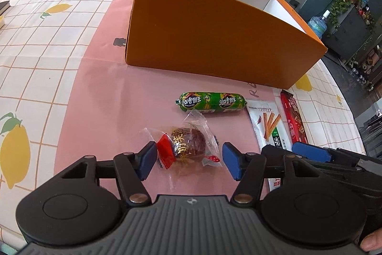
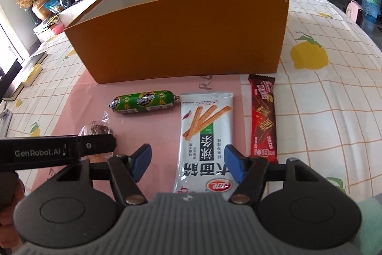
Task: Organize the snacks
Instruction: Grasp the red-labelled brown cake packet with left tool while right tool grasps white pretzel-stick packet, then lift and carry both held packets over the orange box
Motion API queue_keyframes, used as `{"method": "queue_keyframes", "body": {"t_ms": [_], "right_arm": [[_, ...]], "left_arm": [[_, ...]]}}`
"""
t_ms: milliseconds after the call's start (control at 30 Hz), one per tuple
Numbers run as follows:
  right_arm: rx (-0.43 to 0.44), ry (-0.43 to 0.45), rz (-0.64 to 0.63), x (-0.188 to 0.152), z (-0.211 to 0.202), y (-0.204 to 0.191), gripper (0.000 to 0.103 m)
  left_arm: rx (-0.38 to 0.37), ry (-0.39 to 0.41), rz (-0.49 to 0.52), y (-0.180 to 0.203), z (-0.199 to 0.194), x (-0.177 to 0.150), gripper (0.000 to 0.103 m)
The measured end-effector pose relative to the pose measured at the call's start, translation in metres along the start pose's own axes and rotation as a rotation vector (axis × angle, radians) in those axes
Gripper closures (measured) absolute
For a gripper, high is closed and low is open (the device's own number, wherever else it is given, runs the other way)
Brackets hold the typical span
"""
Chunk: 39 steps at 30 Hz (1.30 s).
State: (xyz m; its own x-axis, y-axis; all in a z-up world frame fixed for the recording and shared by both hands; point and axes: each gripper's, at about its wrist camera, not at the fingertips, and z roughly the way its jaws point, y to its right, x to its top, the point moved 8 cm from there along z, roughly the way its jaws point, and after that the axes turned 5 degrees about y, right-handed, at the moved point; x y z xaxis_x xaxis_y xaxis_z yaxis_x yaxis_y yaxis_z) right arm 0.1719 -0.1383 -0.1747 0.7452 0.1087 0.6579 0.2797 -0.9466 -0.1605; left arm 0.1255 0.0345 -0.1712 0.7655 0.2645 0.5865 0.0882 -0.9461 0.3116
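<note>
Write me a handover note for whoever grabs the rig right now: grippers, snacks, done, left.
Left gripper: jaws straddle the clear-wrapped brown snack; the pads look just short of pressing it, and it lies on the pink mat.
Right gripper: jaws either side of the white breadstick packet, which lies flat, not gripped.
Green sausage lies in front of the orange box, the red chocolate bar to the right of the packet.
Done: nothing; all four snacks are outside the box, and what shows of its inside is bare.
Left: close on both, lift into the box, then the sausage and bar.
</note>
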Motion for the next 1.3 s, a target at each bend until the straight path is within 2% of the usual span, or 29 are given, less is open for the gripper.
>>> {"method": "queue_keyframes", "body": {"t_ms": [200, 467, 533, 567, 667, 833, 1100, 1300], "right_arm": [[-0.031, -0.011, -0.014, 0.000, 0.006, 0.001, 0.041], [-0.082, -0.044, -0.023, -0.002, 0.016, 0.003, 0.041], [-0.104, -0.045, -0.047, -0.003, 0.017, 0.001, 0.044], [-0.120, -0.042, -0.062, -0.003, 0.017, 0.000, 0.051], [-0.142, -0.036, -0.113, -0.005, 0.017, -0.004, 0.054], [-0.117, -0.027, -0.120, -0.006, 0.014, -0.006, 0.057], [-0.040, 0.009, -0.027, -0.007, -0.003, -0.002, 0.060], [-0.027, 0.068, -0.054, -0.006, -0.019, -0.006, 0.061]], "left_arm": [[0.007, 0.003, 0.015, -0.001, 0.004, 0.001, 0.044], [0.026, 0.015, 0.057, 0.001, 0.006, 0.001, 0.047], [0.026, 0.015, 0.055, 0.001, 0.005, 0.002, 0.048], [0.026, 0.015, 0.054, 0.001, 0.005, 0.002, 0.048], [0.026, 0.015, 0.053, 0.001, 0.005, 0.002, 0.048], [0.021, 0.013, 0.038, -0.001, 0.004, 0.001, 0.050], [0.028, 0.014, 0.050, -0.001, -0.008, -0.005, 0.052], [0.004, 0.032, 0.043, 0.004, -0.021, -0.003, 0.052]]}}
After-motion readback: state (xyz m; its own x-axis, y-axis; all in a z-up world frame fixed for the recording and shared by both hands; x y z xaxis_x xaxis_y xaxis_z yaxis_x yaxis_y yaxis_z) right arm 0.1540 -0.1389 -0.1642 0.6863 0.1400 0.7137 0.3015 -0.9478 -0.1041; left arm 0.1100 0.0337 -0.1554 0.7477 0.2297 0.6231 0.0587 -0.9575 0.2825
